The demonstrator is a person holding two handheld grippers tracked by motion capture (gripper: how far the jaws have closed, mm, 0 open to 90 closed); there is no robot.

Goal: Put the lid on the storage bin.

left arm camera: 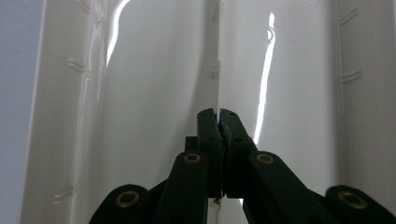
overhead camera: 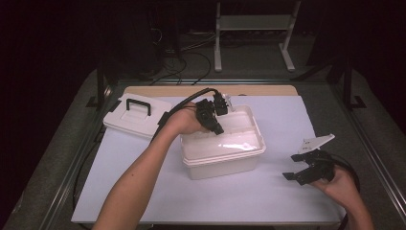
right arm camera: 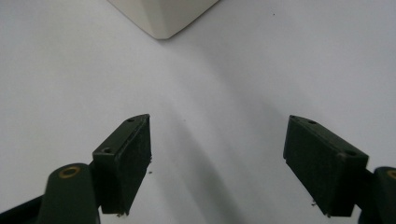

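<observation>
**Left gripper pinches the divider inside the open box while the right waits on the mat**

On the table [overhead camera: 268, 201], the white storage box [overhead camera: 225, 163] sits open at the centre, its long axis running from about 8 o'clock to 2 o'clock in the high view. Its lid [overhead camera: 125, 122], black handle up, lies flat on the mat at 9 o'clock from the box, just beside it.

Your left gripper [overhead camera: 216, 125] reaches over the box's rim at the 10 o'clock corner and points down into it. In the left gripper view the jaws of the left gripper [left arm camera: 219, 114] are drawn together on a thin white divider [left arm camera: 218, 70], which rises edge-on toward 12 o'clock straight from between the tips. The divider's long axis lines up with the jaws, so the grip is on its near edge, and any lift looks best taken along that line. The box's inner walls stand to either side, at 9 and 3 o'clock.

Your right gripper [overhead camera: 297, 171] rests well apart from the box, at 4 o'clock from it, jaws spread wide over bare mat. In the right gripper view of the right gripper [right arm camera: 217, 140], a corner of the box [right arm camera: 161, 18] shows at 11 o'clock, with nothing between the pads.

The left hand is plainly the nearer one to the work.
</observation>
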